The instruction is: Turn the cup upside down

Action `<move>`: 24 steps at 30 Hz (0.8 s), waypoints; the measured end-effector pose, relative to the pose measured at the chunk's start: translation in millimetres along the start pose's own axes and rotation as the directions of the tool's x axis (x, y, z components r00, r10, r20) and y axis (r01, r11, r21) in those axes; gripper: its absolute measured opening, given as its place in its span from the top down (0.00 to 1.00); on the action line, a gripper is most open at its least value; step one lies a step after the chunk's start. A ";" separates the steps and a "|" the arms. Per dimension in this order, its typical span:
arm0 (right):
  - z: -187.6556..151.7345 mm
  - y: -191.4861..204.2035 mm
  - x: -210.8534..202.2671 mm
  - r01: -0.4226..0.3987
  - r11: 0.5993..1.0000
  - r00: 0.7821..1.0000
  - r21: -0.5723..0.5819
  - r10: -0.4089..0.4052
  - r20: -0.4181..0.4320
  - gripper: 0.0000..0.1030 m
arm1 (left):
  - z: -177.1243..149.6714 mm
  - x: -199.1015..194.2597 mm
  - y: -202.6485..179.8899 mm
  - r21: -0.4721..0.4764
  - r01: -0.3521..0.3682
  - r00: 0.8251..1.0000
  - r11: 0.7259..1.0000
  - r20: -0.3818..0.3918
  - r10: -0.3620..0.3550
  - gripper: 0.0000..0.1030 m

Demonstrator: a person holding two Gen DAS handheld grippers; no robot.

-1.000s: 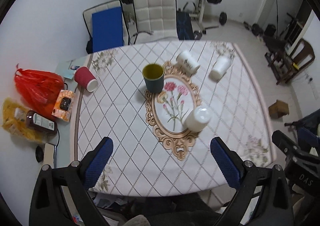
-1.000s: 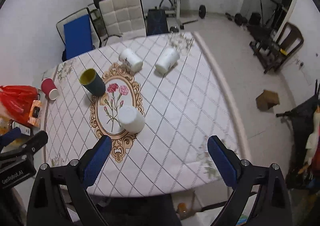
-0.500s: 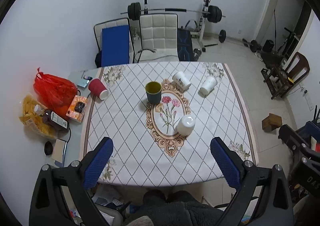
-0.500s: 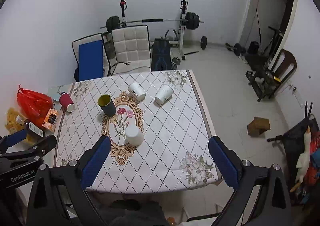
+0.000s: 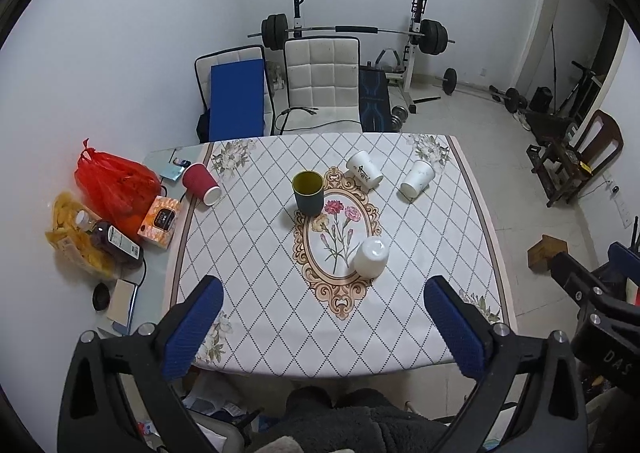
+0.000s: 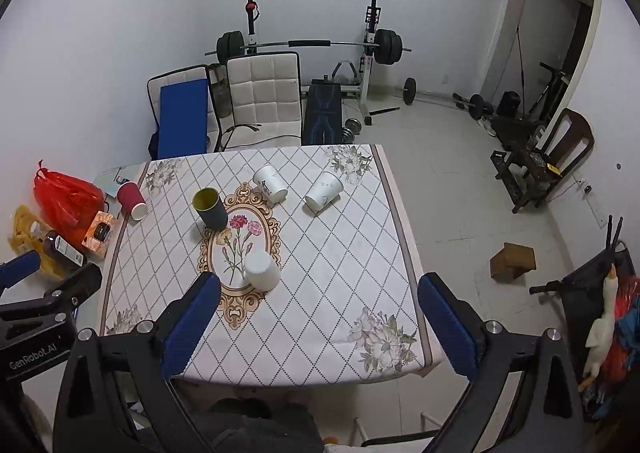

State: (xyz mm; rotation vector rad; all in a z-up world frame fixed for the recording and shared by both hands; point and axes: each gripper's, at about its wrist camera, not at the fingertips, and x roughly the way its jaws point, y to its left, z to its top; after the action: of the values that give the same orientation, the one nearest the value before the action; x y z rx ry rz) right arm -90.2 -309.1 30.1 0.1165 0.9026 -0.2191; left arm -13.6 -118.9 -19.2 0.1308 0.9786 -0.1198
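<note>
Both grippers have pulled back high above the table [image 5: 460, 253]; our left gripper [image 5: 322, 323] and right gripper [image 6: 320, 327] gape wide, empty. We see the white cup [image 5: 371, 256] upside down on the floral medallion [image 5: 336, 229].

we hold the right gripper [image 6: 318, 311] high above the table [image 6: 352, 273], its blue-padded jaws spread wide with nothing between them. on the flowered cloth an upside-down white cup [image 6: 262, 269] stands on the oval medallion. a dark cup [image 6: 210, 209] with a yellow inside stands upright at the medallion's far left edge. two white cups [image 6: 270, 183] [image 6: 324, 191] lie on their sides farther back, apart. a red cup [image 6: 132, 200] lies at the left edge. the left gripper [image 6: 38, 309] shows at lower left.
</note>
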 end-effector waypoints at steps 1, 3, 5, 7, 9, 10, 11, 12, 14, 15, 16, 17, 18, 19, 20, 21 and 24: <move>0.8 -0.1 2.1 -0.004 1.000 1.000 -0.001 0.004 -0.003 0.02 | 0.0 -0.6 -0.2 -0.002 -0.003 1.000 1.000 0.002 0.003 0.00; 2.3 -0.8 4.1 -0.005 1.000 1.000 -0.003 0.005 -0.004 0.02 | 0.5 -0.9 -0.5 -0.005 -0.001 1.000 1.000 0.003 0.001 0.00; 3.7 -1.8 5.4 -0.002 1.000 1.000 -0.004 0.002 -0.003 0.02 | 0.2 -1.8 -0.9 -0.005 -0.007 1.000 1.000 0.007 0.007 0.00; 5.6 -2.8 7.6 -0.004 1.000 1.000 -0.001 0.004 -0.005 0.02 | 0.8 -1.9 -1.3 -0.011 -0.014 1.000 1.000 0.006 0.014 0.00; 5.3 -2.4 7.4 -0.006 1.000 1.000 -0.001 0.006 -0.005 0.02 | 1.6 -2.2 -2.6 -0.017 -0.020 1.000 1.000 0.004 0.020 0.00; 5.4 -3.0 7.6 -0.003 1.000 1.000 -0.003 0.003 -0.004 0.02 | 2.5 -2.1 -1.6 -0.021 -0.021 1.000 1.000 0.004 0.021 0.00; 5.9 -3.3 8.1 -0.003 1.000 1.000 -0.003 0.003 -0.005 0.02 | 2.7 -1.8 -1.1 -0.025 -0.024 1.000 0.999 0.003 0.024 0.00; 6.4 -3.4 8.9 -0.007 1.000 1.000 -0.001 0.007 -0.005 0.02 | 2.7 -2.0 -1.2 -0.026 -0.027 1.000 0.999 0.003 0.027 0.00; 6.0 -1.9 9.7 -0.006 1.000 1.000 -0.002 0.006 -0.003 0.02 | 3.0 -2.4 -1.0 -0.028 -0.029 1.000 0.999 0.002 0.029 0.00; 6.3 -1.9 9.8 -0.007 1.000 1.000 0.000 0.007 -0.003 0.02 | 2.9 -2.4 -0.6 -0.028 -0.028 1.000 0.999 0.001 0.028 0.00; 6.1 -1.7 10.0 -0.008 1.000 1.000 0.000 0.008 -0.005 0.02 | 3.1 -2.2 -0.4 -0.028 -0.028 1.000 0.999 0.002 0.028 0.00; 5.8 -1.9 9.9 -0.007 1.000 1.000 -0.001 0.007 -0.006 0.02 | 3.1 -2.3 -0.6 -0.028 -0.028 1.000 0.999 0.003 0.028 0.00; 5.7 -2.1 10.0 -0.008 1.000 1.000 0.000 0.008 -0.006 0.02 | 3.1 -2.6 -1.1 -0.027 -0.028 1.000 0.999 0.004 0.028 0.00; 5.7 -2.1 9.8 -0.011 1.000 1.000 0.002 0.011 -0.006 0.02 | 2.9 -2.7 -1.2 -0.025 -0.029 1.000 0.999 0.005 0.030 0.00; 6.2 -1.5 10.0 -0.013 1.000 1.000 0.002 0.013 -0.008 0.02 | 3.4 -2.0 -0.4 -0.028 -0.029 1.000 0.999 0.003 0.029 0.00; 6.3 -0.3 10.1 -0.011 1.000 1.000 0.002 0.011 -0.008 0.02 | 3.3 -2.1 -0.6 -0.028 -0.027 1.000 0.999 0.003 0.027 0.00; 4.9 1.0 9.5 -0.016 1.000 1.000 0.009 0.016 -0.011 0.02 | 3.5 -2.3 -0.5 -0.031 -0.030 1.000 0.999 0.002 0.030 0.00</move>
State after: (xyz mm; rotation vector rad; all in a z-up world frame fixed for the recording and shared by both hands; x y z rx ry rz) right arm -80.5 -310.4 25.7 0.1333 0.9111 -0.2074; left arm -12.1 -119.9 -15.4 0.1164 0.9748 -0.0774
